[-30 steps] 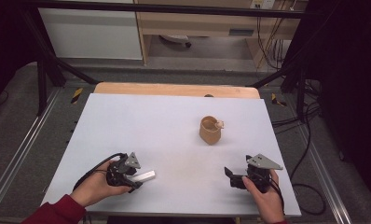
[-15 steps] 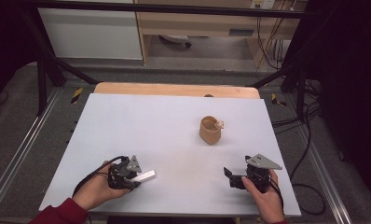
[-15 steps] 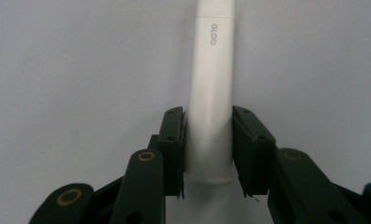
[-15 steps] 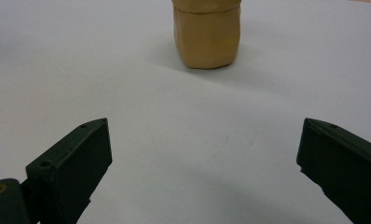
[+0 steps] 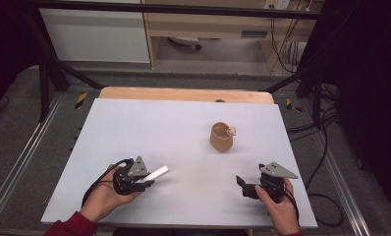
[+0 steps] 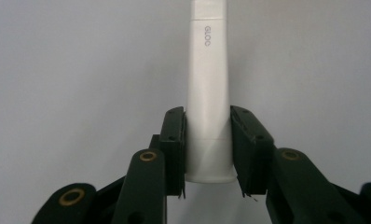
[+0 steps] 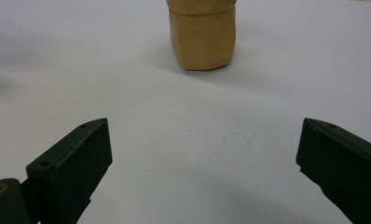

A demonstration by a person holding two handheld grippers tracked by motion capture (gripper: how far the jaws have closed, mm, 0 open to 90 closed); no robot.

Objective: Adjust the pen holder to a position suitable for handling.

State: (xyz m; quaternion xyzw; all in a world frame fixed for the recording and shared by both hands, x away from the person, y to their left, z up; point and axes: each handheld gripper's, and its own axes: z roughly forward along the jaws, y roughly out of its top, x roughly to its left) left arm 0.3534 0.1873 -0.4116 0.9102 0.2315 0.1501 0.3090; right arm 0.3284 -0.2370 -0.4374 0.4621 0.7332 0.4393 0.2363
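Pale grey surface (image 5: 149, 128), mostly bare. Left gripper (image 6: 207, 144), near front-left corner, jaws clamped on white tube (image 6: 208, 93). Right gripper (image 7: 202, 168), front-right, jaws wide, facing tan cup (image 5: 221, 137) right of centre. Likely carry stage; next, tube toward cup.

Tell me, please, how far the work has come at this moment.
Done: the left gripper has clamped the white tube. In hand: it holds the tube near the table's front edge. Left, probably: bringing it to the cup; the right gripper is open.
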